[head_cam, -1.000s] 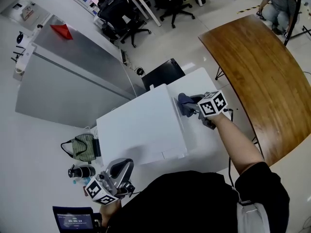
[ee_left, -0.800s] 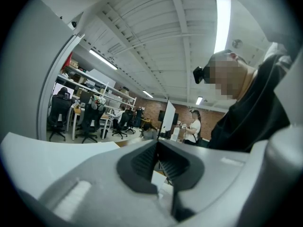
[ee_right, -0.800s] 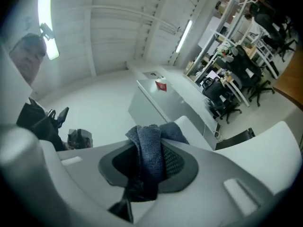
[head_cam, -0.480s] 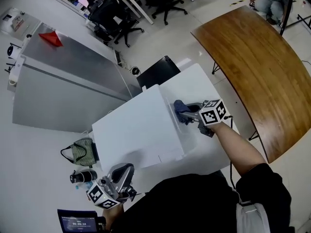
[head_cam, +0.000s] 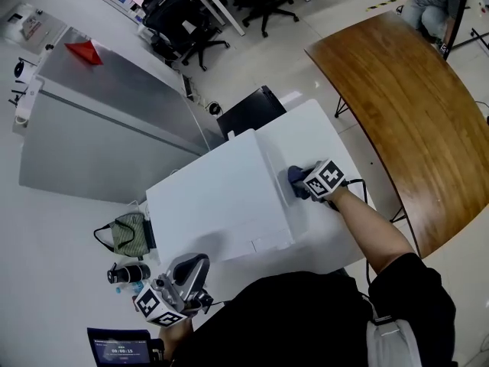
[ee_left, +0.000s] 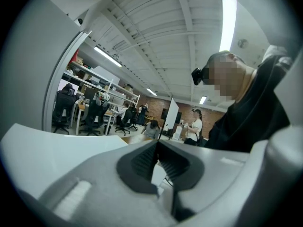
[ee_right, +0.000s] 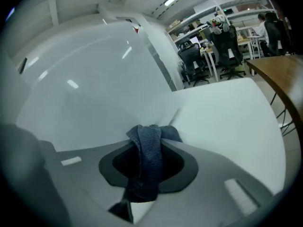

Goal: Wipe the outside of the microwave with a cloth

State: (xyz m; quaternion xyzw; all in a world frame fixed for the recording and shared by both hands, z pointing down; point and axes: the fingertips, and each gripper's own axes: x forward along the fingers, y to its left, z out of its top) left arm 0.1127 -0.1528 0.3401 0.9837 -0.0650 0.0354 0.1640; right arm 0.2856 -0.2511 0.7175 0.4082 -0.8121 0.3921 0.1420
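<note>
Moved nearer along microwave (head_cam: pixel 218 201), right hand-held gripper (head_cam: pixel 302 186) clamped on cloth (ee_right: pixel 150 148), left hand-held gripper (ee_left: pixel 157 151) closed

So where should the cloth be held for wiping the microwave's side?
By its bunched middle, as the right tool holds it: the cloth hangs folded between the jaws with a wad poking past the tips. Probably best to come at the side wall of the microwave sideways, wad leading.

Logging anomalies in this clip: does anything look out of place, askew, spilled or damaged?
Nothing stands out. The right tool grips a blue cloth at the white microwave's side, the left tool is shut and empty, and no spill or damage shows.
</note>
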